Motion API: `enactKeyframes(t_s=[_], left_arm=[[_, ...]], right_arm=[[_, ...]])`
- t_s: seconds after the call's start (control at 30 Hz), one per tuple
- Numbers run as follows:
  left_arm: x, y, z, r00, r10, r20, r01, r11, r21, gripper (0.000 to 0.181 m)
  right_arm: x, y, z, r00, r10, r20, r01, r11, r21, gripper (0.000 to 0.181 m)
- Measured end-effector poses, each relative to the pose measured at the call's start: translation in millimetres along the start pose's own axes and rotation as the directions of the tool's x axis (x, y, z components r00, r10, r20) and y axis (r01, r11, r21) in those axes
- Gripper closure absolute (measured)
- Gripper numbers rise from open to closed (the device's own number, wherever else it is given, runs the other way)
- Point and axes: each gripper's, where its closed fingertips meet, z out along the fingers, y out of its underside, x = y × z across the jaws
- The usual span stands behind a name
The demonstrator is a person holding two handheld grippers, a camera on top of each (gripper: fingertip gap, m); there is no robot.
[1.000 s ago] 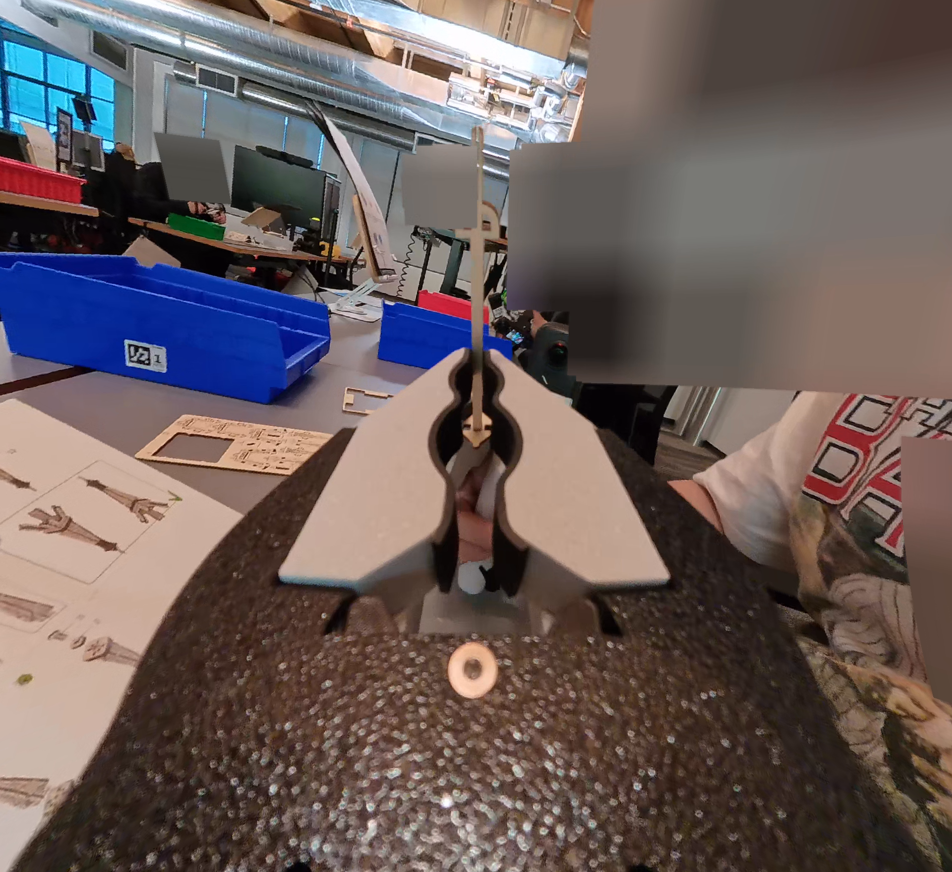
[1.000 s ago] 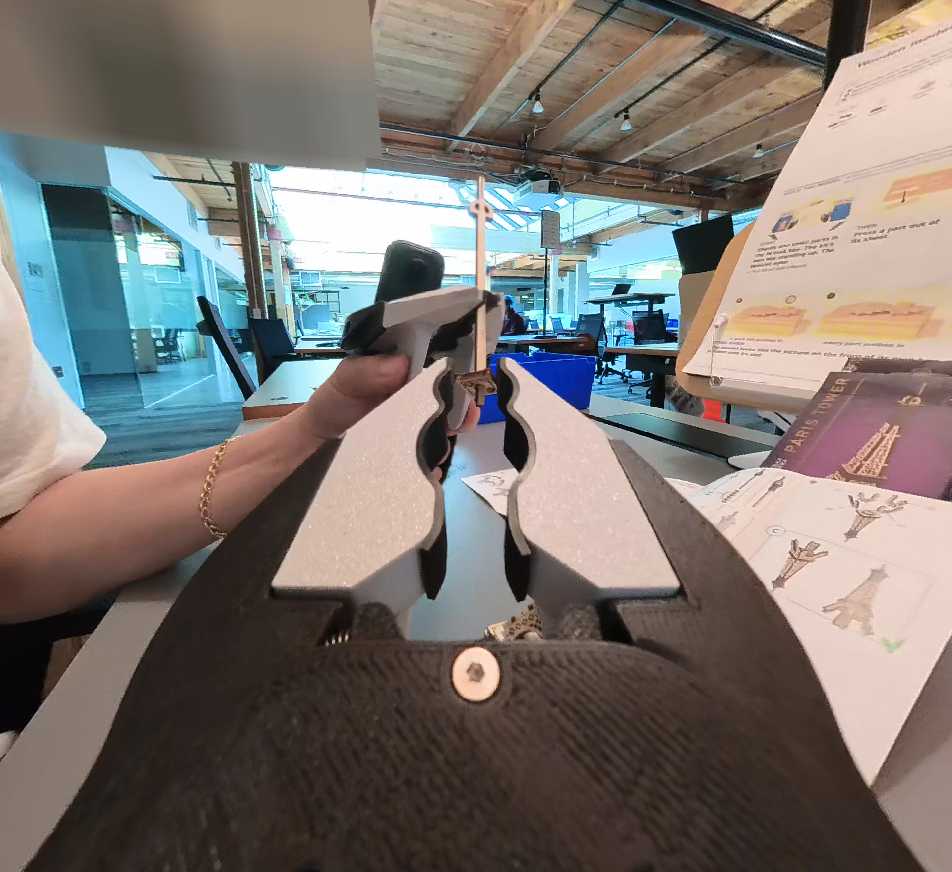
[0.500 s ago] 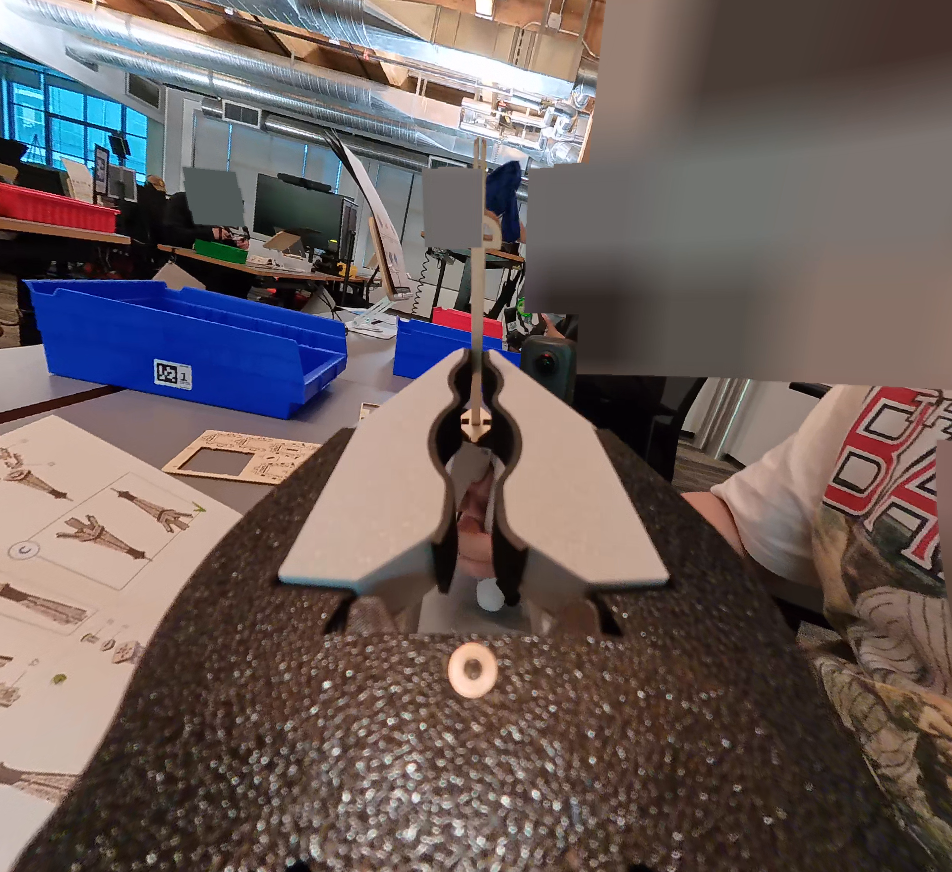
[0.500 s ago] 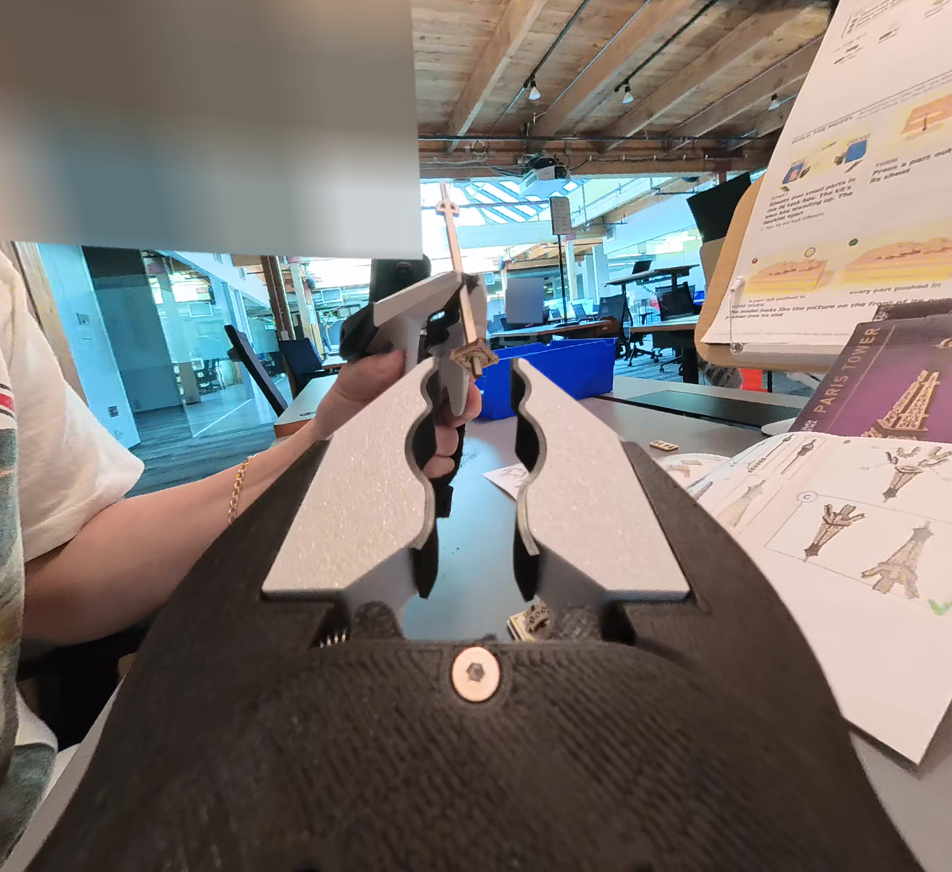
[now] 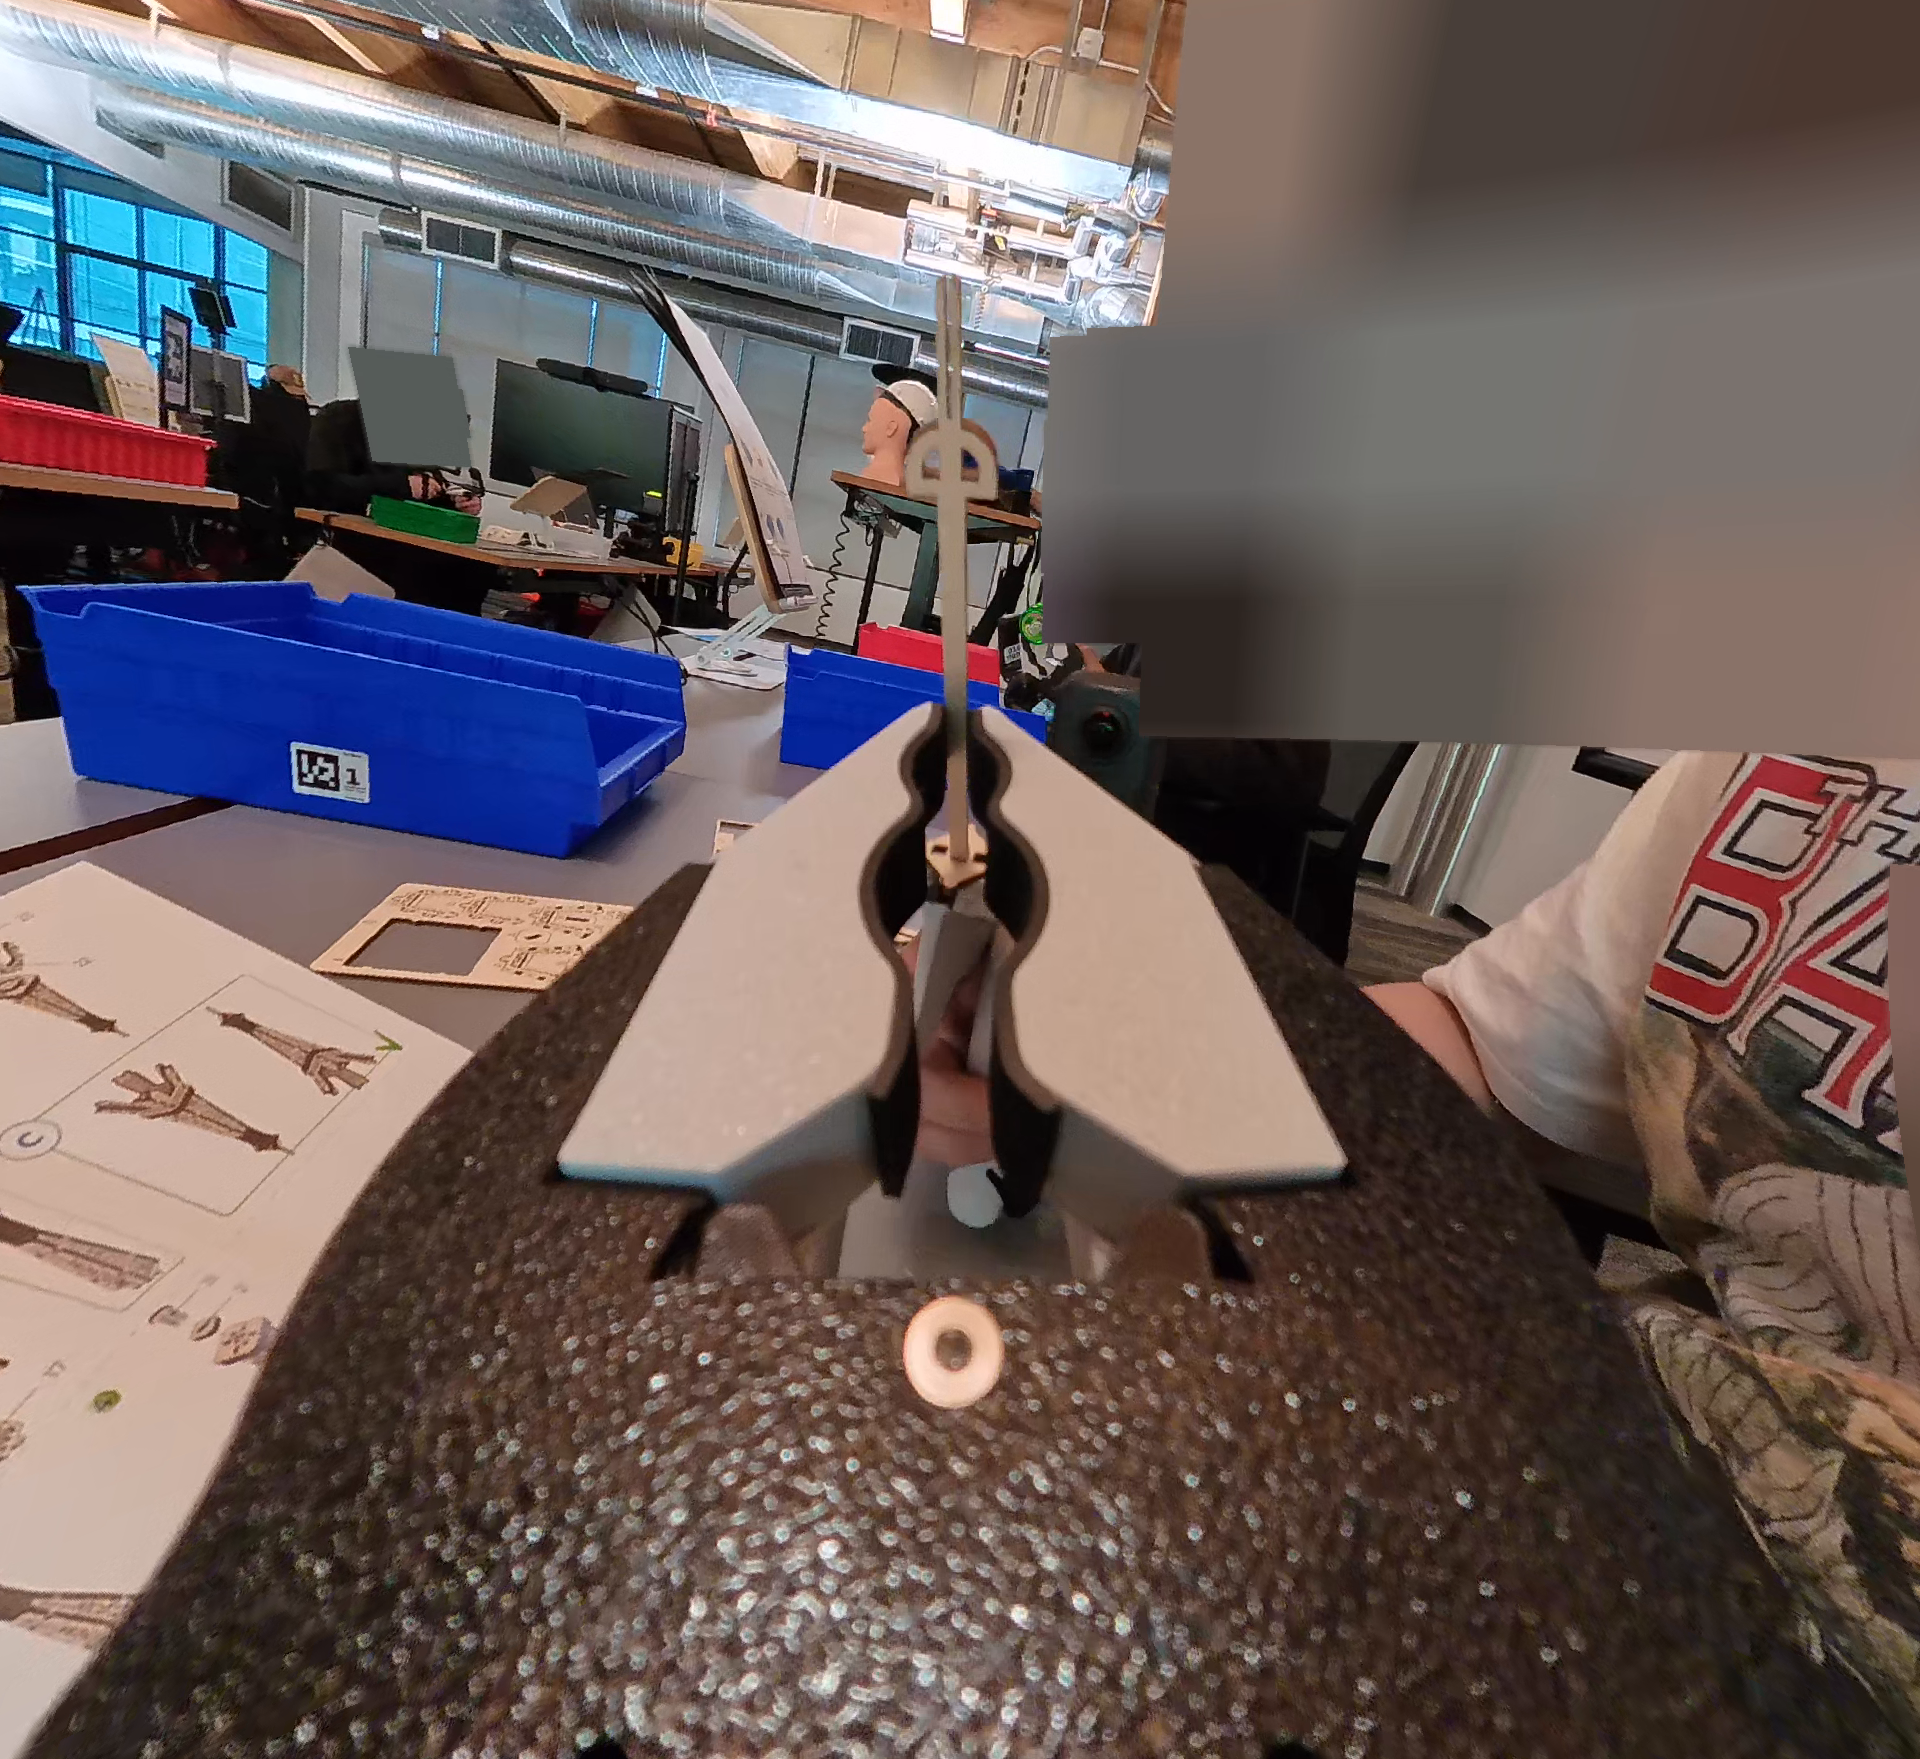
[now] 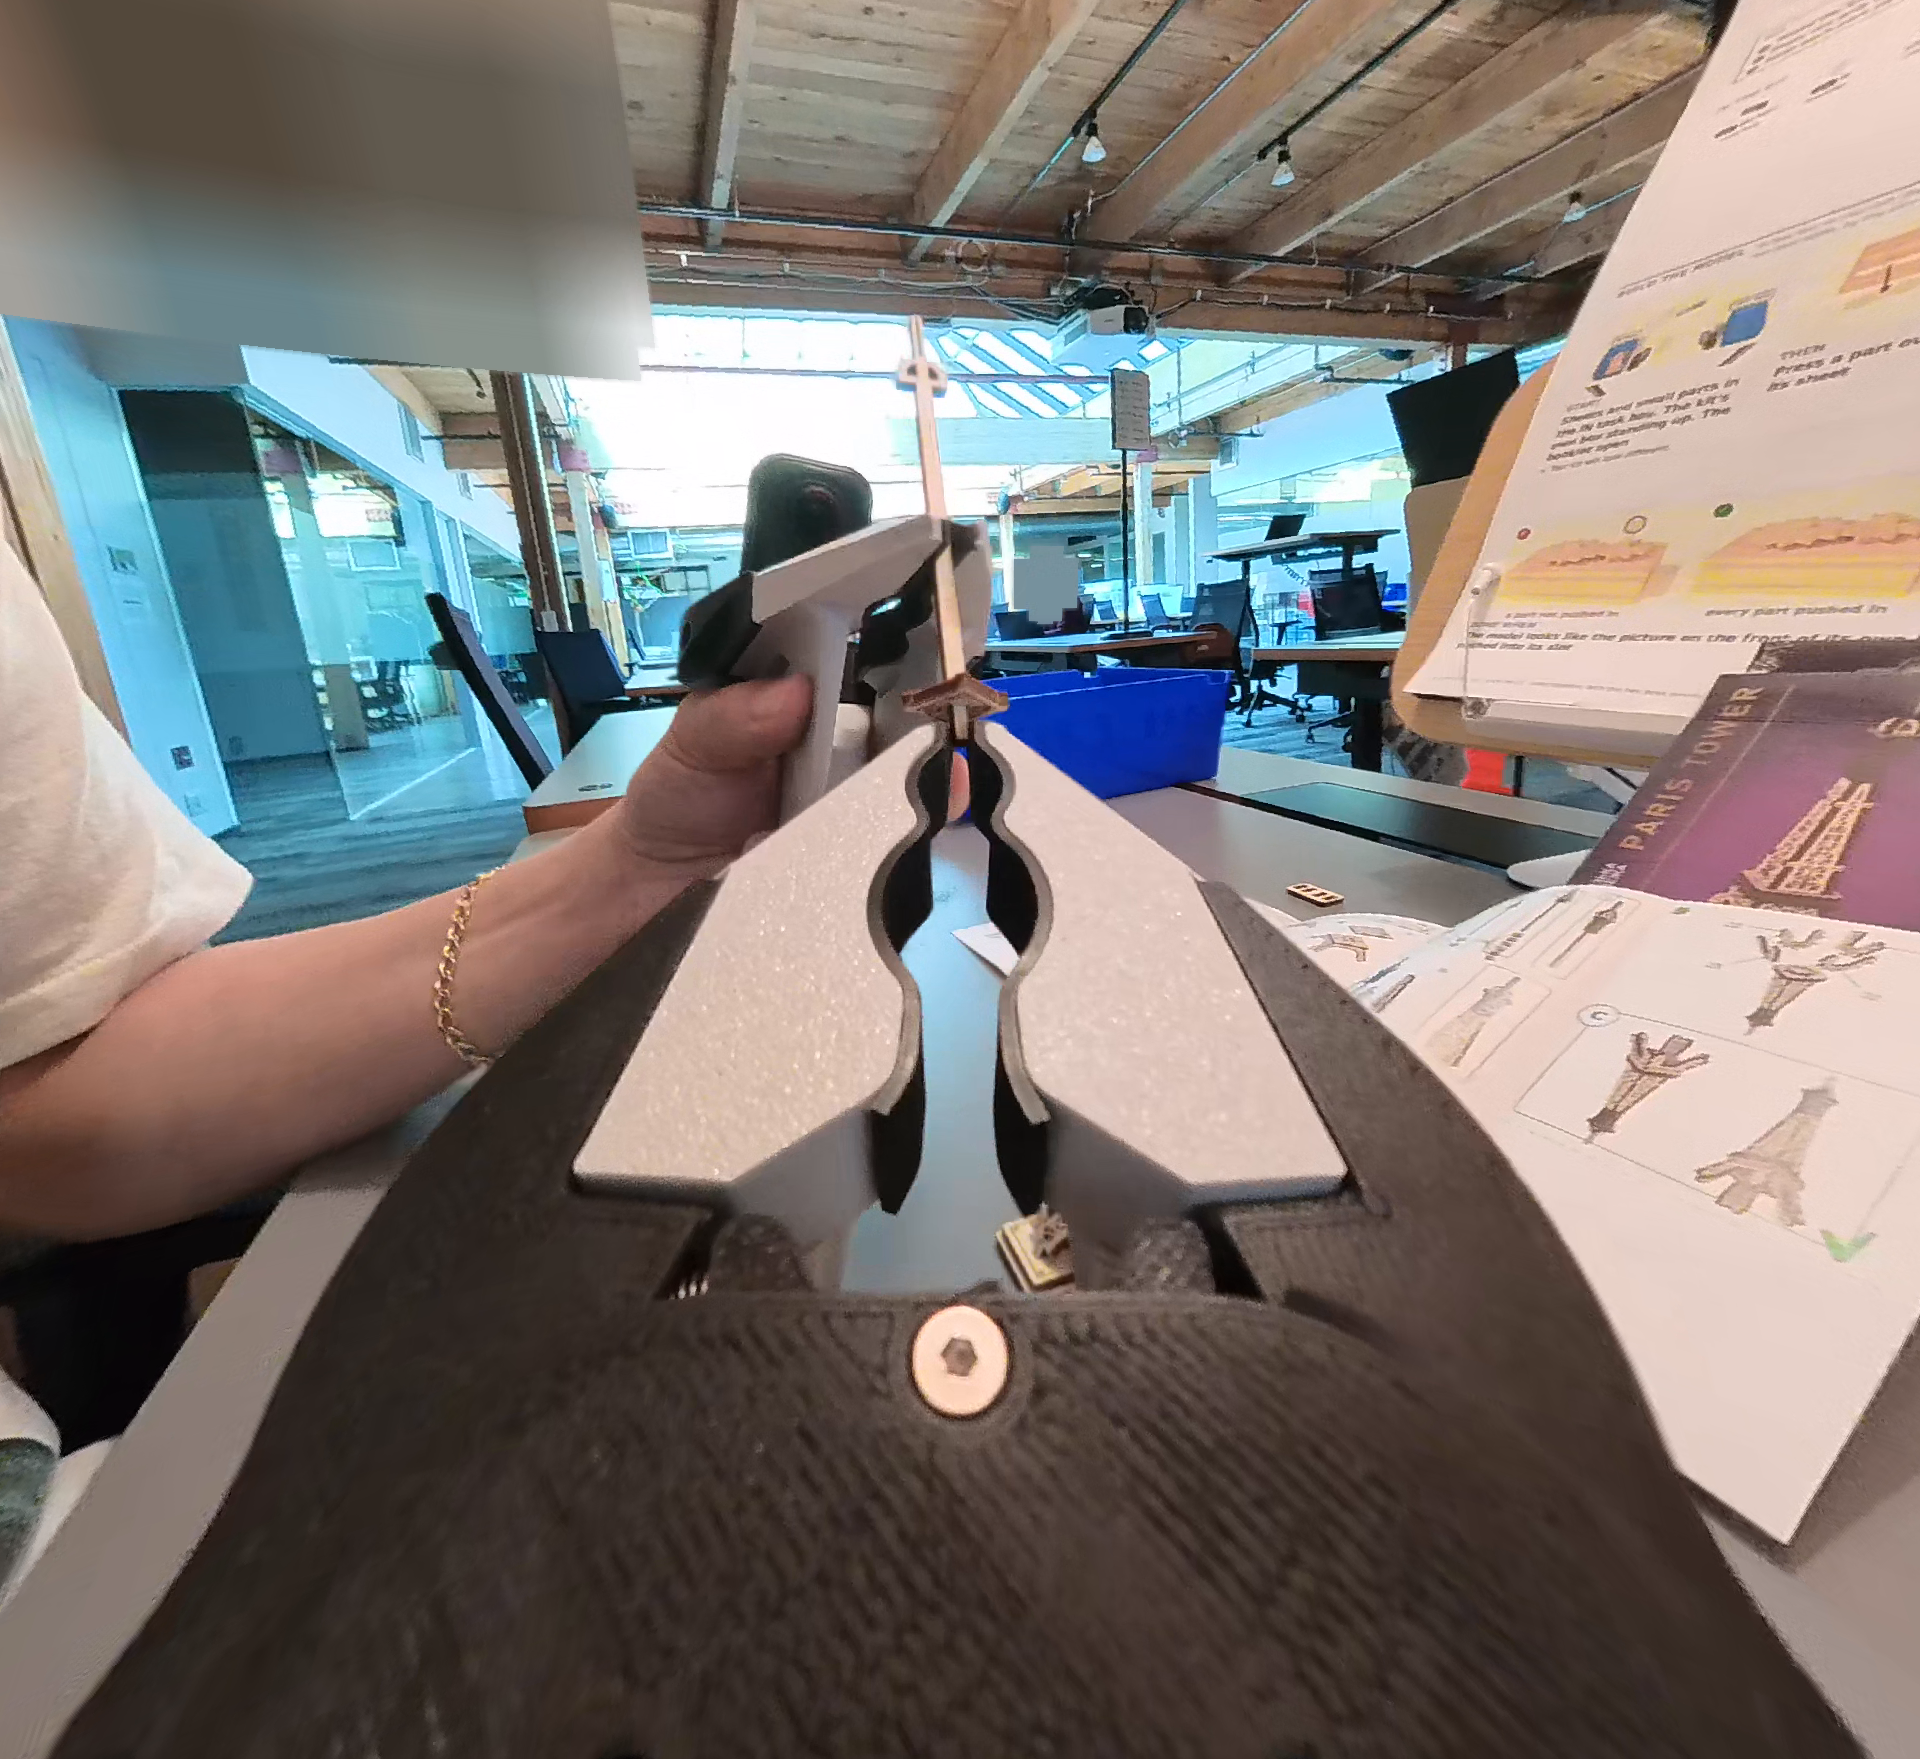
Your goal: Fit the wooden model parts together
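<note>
A thin wooden spire (image 5: 953,587) stands upright with a small half-round piece (image 5: 951,466) near its top and a small square collar (image 5: 956,862) low on it. My left gripper (image 5: 953,722) is shut on the spire's shaft just above the collar. In the right wrist view the spire (image 6: 928,483) rises from the collar (image 6: 954,699), with the hand-held left gripper (image 6: 873,566) clamped on it. My right gripper (image 6: 958,735) has its tips closed on the spire's short lower end just under the collar. The right fingertips (image 5: 951,951) show between my left jaws.
Blue bins (image 5: 353,701) and a punched wooden sheet (image 5: 468,925) lie on the grey table beside an instruction sheet (image 5: 156,1086). On the right are another instruction sheet (image 6: 1662,1086), the kit box (image 6: 1766,805), a paper stand (image 6: 1714,359) and loose wooden bits (image 6: 1039,1242). A person's arm (image 6: 312,1034) is at the left. Both grippers' tips are close together, under 4 cm apart.
My right gripper was open a little short of the spire; it has moved up and closed its tips on the spire's lower end. My left gripper kept its hold.
</note>
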Motion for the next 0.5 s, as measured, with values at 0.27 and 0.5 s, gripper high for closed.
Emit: enactKeyframes(t_s=[0.27,0.5], left_arm=[[-4.5,0.4,-1.2,0.998,0.054,0.045,-0.054,0.999,-0.001,0.177],[1.5,13.7,-3.2,0.994,0.109,0.001,-0.108,0.988,-0.109,0.161]], right_arm=[[1.0,-1.5,0.0,0.999,-0.048,-0.018,0.048,0.999,-0.001,0.181],[1.4,-6.7,-2.3,1.0,0.005,0.003,-0.005,0.999,0.033,0.181]])
